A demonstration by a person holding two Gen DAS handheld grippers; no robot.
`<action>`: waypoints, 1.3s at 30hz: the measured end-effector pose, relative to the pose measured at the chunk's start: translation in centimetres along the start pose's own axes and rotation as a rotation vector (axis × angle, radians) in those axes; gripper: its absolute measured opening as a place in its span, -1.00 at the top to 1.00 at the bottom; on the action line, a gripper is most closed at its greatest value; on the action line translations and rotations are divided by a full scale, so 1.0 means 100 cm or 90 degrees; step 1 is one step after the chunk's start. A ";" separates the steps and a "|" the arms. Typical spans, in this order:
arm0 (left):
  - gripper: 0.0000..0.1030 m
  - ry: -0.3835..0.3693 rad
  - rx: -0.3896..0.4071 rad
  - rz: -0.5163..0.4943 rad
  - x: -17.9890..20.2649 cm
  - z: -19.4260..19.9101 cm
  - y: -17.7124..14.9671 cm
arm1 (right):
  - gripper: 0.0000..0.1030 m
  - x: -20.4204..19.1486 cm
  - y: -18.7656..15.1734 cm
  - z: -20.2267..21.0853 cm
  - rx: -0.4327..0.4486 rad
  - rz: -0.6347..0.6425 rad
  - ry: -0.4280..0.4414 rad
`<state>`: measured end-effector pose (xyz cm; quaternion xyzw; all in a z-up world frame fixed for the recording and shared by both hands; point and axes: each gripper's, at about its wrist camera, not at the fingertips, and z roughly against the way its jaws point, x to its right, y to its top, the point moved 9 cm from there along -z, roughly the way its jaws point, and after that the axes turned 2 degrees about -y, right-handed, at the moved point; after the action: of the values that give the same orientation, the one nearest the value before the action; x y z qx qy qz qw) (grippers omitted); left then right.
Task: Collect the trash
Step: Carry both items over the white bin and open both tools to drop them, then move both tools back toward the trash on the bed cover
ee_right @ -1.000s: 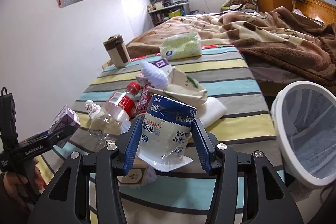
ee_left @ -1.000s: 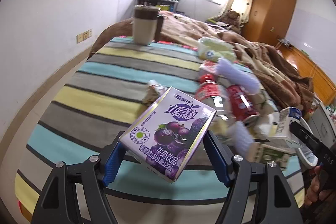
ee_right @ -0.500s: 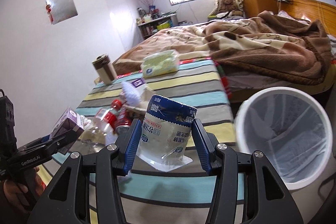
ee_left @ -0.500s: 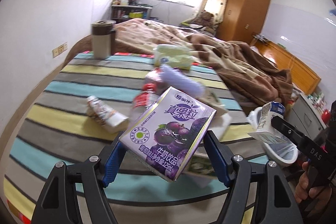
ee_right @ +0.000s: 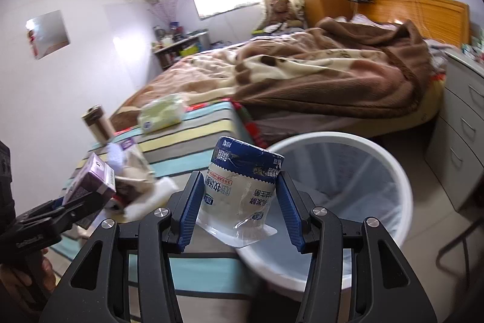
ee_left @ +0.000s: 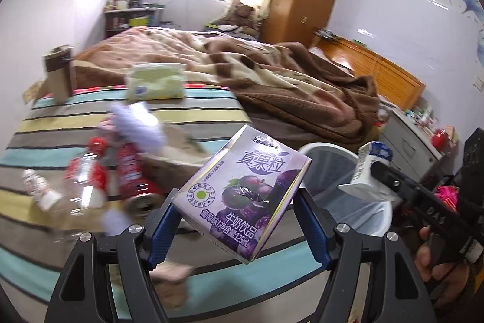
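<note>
Your left gripper [ee_left: 239, 217] is closed on a purple milk carton [ee_left: 242, 192]. The blue pads press on its two sides, and the carton is tilted, with one corner pointing down. It is in the air in front of the near edge of the striped bench [ee_left: 187, 108], just beside the white trash bin [ee_left: 338, 162].

Your right gripper [ee_right: 239, 211] is closed on a white yogurt cup [ee_right: 242, 186] with a dark blue band on top. The cup stands almost upright between the pads, and its torn foil lid hangs at the bottom. In the right wrist view the cup is over the near rim of the trash bin [ee_right: 402, 186], at the bin's left side. The bin stands on the floor, close to the right edge of the bench [ee_right: 193, 135], and it has a thin clear bag inside.

On the bench more trash lies near the left and near edges: a clear plastic bottle with a red cap [ee_left: 81, 186], a red can [ee_left: 133, 174] on its side, a small white bottle [ee_left: 39, 189] and a crumpled paper bag [ee_left: 178, 150]. These are blurred, so I cannot tell the details. At the far edge a pale green tissue pack [ee_left: 155, 80] lies flat, and a brown and beige cup [ee_left: 59, 74] stands at the far left corner.

Behind the bench there is a bed with a brown blanket [ee_left: 287, 80].
</note>
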<state>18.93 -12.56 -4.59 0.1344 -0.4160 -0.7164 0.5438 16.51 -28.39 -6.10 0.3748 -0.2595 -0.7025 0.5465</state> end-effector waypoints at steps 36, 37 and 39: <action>-0.53 -0.096 -0.122 -0.124 0.143 -0.122 -0.023 | -0.41 0.112 -0.033 -0.028 -0.100 -0.057 -0.119; -0.61 -0.093 -0.116 -0.123 0.140 -0.119 -0.022 | -0.41 0.111 -0.033 -0.028 -0.097 -0.058 -0.117; -0.63 -0.095 -0.109 -0.117 0.138 -0.113 -0.020 | -0.41 0.109 -0.031 -0.025 -0.092 -0.060 -0.114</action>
<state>19.80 -29.81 -9.47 0.0714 -0.3781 -0.8043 0.4527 15.44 -37.91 -12.63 0.2822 -0.2382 -0.7751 0.5126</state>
